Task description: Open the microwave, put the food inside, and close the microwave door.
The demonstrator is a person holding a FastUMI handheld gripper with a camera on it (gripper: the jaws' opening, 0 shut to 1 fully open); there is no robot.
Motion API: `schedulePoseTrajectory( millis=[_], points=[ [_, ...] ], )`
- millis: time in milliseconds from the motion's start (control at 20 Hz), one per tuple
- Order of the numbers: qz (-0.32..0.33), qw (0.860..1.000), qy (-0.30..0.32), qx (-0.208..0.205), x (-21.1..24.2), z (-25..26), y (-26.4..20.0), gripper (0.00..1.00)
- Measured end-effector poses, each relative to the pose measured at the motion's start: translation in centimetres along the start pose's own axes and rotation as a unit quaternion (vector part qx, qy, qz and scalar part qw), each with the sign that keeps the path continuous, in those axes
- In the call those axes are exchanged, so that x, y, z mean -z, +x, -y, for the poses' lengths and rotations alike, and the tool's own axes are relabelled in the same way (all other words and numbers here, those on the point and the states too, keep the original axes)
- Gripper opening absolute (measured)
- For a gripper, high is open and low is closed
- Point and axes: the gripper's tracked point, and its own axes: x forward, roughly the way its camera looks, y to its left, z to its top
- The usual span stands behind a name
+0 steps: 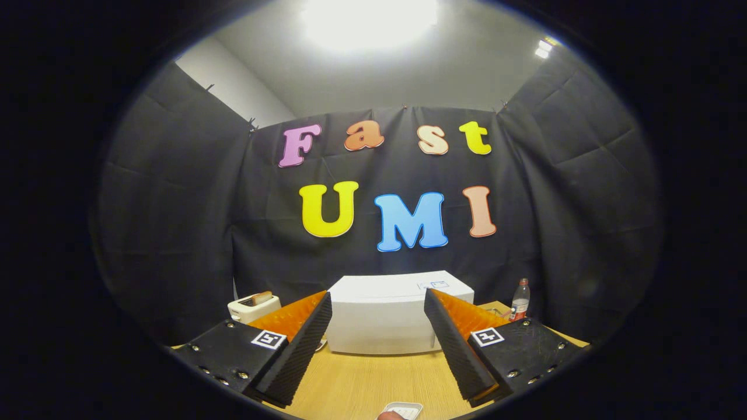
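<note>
toaster [252, 307], bottle [519, 300] flank microwave [400, 315]; gripper [378, 306] spread.

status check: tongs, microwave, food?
Tongs open, holding nothing. Microwave beyond them on the table, door closed. Food tray close below the tongs. Path to the microwave looks clear.

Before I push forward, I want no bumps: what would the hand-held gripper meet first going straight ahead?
Most likely the closed white microwave, beyond the open hand-held gripper. The fingers hold nothing; depth is unclear.
</note>
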Motion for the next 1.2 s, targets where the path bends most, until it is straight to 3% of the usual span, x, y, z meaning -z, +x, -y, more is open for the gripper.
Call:
schedulePoseTrajectory(
  millis=[1200],
  points=[
    [0.019, 1.000, -0.005, -0.025, -0.8, -2.8, 0.8, 0.99]
  ],
)
